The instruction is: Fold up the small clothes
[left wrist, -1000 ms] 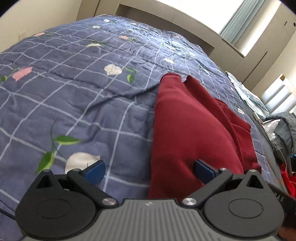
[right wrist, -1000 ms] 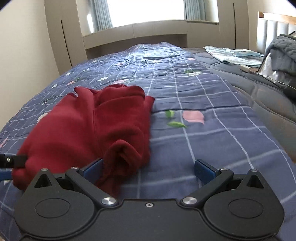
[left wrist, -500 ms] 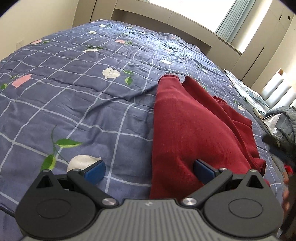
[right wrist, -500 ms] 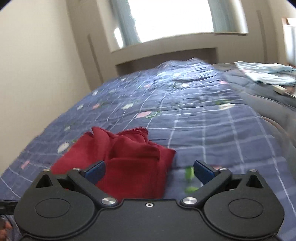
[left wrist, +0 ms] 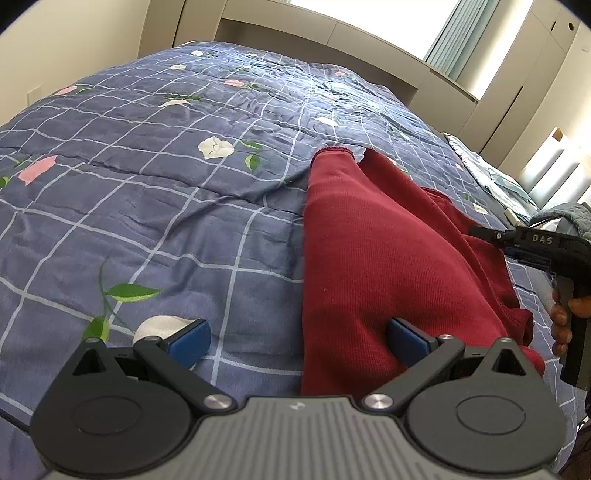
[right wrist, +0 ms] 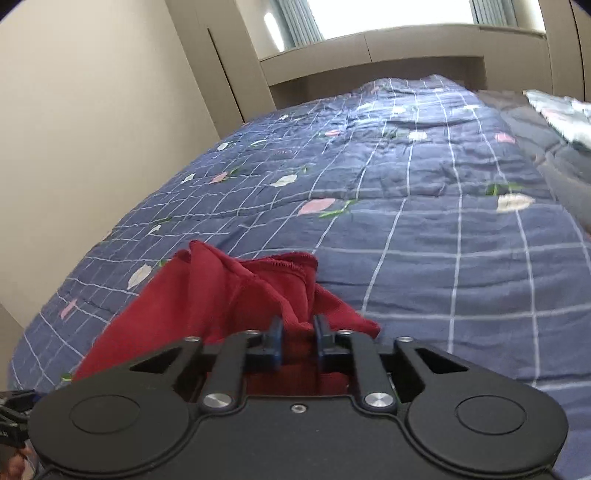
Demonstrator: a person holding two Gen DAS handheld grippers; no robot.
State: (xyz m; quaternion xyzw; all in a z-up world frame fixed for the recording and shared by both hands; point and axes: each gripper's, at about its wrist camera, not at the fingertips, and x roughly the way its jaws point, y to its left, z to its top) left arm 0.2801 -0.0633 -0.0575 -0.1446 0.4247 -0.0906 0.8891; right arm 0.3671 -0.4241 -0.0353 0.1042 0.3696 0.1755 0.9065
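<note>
A dark red garment (left wrist: 384,251) lies bunched on the blue checked floral quilt (left wrist: 166,192). My left gripper (left wrist: 297,338) is open, low over the quilt, with its right finger over the garment's near edge and its left finger over bare quilt. My right gripper (right wrist: 297,341) is shut on a fold of the red garment (right wrist: 229,291) and lifts it a little. In the left wrist view the right gripper (left wrist: 532,245) shows at the garment's right side, held by a hand.
A beige wall (right wrist: 92,129) runs along the bed's left side. A window ledge and cabinets (left wrist: 332,33) stand beyond the bed's far end. Folded light blue clothes (right wrist: 561,114) and a grey blanket (left wrist: 576,218) lie at the right.
My right gripper has moved left onto the garment and closed on a fold of it. The left gripper has stayed open and barely moved.
</note>
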